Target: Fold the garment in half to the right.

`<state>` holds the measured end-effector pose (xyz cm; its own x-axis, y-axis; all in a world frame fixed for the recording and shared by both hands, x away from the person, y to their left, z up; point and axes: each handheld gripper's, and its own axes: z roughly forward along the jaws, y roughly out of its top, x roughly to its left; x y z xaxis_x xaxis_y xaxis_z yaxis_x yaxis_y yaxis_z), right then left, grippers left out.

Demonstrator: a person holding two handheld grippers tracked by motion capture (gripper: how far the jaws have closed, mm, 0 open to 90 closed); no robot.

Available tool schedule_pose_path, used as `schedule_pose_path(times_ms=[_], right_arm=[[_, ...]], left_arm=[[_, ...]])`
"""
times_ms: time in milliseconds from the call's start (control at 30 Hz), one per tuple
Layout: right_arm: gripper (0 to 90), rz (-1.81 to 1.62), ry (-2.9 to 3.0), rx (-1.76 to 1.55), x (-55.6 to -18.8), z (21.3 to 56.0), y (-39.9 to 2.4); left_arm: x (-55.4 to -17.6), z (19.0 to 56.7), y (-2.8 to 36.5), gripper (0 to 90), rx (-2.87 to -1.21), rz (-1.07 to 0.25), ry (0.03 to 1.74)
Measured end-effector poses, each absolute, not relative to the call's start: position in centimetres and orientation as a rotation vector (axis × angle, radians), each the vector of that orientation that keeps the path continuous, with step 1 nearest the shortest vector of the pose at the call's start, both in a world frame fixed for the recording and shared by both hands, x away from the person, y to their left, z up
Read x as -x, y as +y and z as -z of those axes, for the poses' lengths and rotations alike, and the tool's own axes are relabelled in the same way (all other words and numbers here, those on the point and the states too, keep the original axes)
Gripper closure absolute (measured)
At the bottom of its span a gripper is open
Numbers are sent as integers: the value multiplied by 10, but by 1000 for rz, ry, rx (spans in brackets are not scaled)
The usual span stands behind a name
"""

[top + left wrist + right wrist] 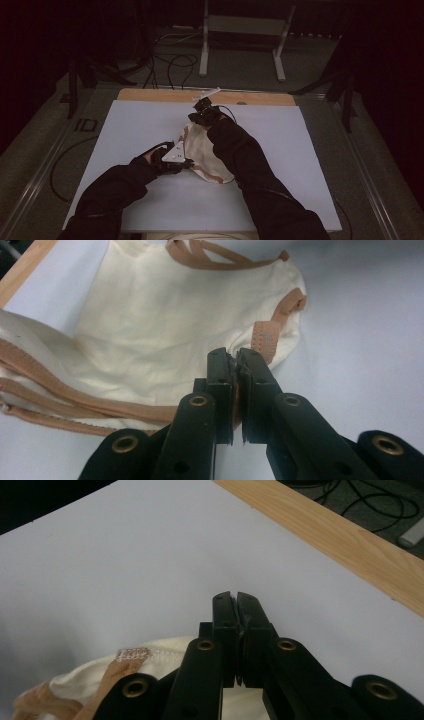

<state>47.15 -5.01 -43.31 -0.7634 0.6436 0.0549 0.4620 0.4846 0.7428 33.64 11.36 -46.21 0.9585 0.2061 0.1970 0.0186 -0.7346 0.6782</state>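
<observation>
Jaws of the left gripper (235,357) clamp the tan-trimmed edge of the cream bag (165,325); right gripper (235,597) jaws pinch its far edge; bag sags between them over the white table (280,145).

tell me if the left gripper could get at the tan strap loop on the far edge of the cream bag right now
Probably not as things stand: the left gripper is shut on the near edge of the cream cloth bag with tan trim, so it would have to let go first. Nothing lies across the tan strap loop.
</observation>
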Motion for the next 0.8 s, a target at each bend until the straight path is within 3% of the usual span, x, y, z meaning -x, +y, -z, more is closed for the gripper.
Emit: schedule_pose_path(times_ms=[800], right_arm=[[882, -1171, 2450, -988, -466, 428, -92]], left_arm=[[-341, 459, 79, 858, -2410, -298, 61]])
